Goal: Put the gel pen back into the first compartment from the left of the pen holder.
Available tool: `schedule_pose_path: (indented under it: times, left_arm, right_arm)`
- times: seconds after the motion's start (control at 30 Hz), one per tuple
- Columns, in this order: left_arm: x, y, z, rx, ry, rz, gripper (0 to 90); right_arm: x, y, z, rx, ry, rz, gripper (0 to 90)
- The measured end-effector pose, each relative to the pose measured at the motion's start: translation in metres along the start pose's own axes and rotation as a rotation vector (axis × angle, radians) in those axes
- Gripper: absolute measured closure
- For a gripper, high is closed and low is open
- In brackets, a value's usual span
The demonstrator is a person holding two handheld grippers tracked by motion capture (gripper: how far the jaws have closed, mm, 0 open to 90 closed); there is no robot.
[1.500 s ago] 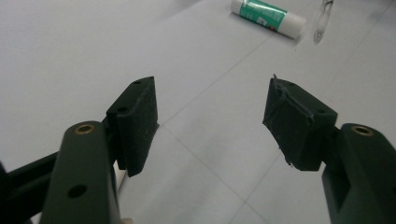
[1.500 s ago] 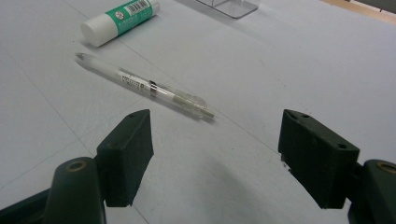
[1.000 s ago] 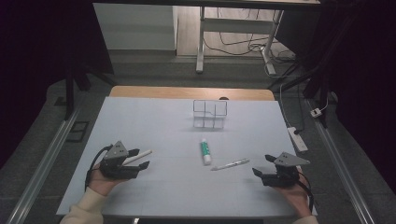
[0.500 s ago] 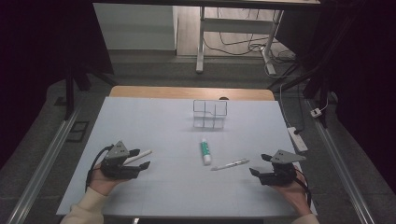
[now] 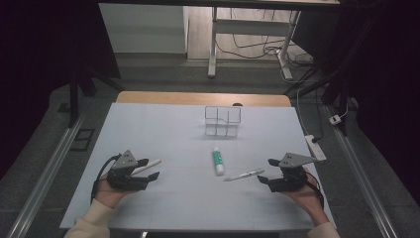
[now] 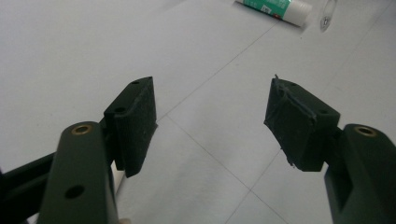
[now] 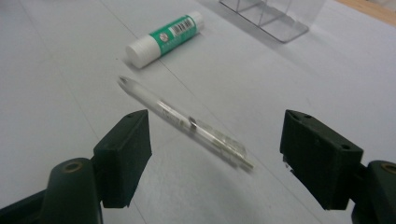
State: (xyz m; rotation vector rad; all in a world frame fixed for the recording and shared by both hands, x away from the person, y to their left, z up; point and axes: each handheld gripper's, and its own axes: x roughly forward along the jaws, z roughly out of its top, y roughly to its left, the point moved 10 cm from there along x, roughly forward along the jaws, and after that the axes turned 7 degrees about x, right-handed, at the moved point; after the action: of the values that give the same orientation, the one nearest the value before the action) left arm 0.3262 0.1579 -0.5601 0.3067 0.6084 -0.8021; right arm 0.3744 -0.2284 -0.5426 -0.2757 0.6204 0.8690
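Right gripper [image 7: 215, 158] near clear pen [image 7: 184, 122]

The high view is dim and slightly soft: the pale table sheet [image 5: 163, 134] is evenly lit from above while the room to either side falls into near black, and shadows under the things on it are faint. In the right gripper view the clear pen [image 7: 184, 122] is smeared by motion blur, yet the glue stick [image 7: 163, 33] stays fairly sharp. In the left gripper view the near black jaws are soft and underexposed, and the sheet looks flat grey without glare.
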Motion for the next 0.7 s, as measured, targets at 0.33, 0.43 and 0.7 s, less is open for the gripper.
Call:
schedule_pose_path:
  times: [0.33, 0.43, 0.7]
  left_arm:
    - [0.0, 0.001, 0.0, -0.009, 0.0, -0.004, 33.5]
    - [0.001, 0.001, -0.001, -0.005, 0.006, -0.001, 33.5]
    - [0.003, 0.0, -0.001, 0.002, 0.011, -0.003, 33.4]
  right_arm:
    - [0.01, 0.01, 0.014, -0.064, 0.042, 0.028, 28.2]
    - [0.013, 0.012, 0.016, -0.077, 0.059, 0.033, 28.2]
    - [0.019, 0.016, 0.023, -0.078, 0.073, 0.062, 30.6]
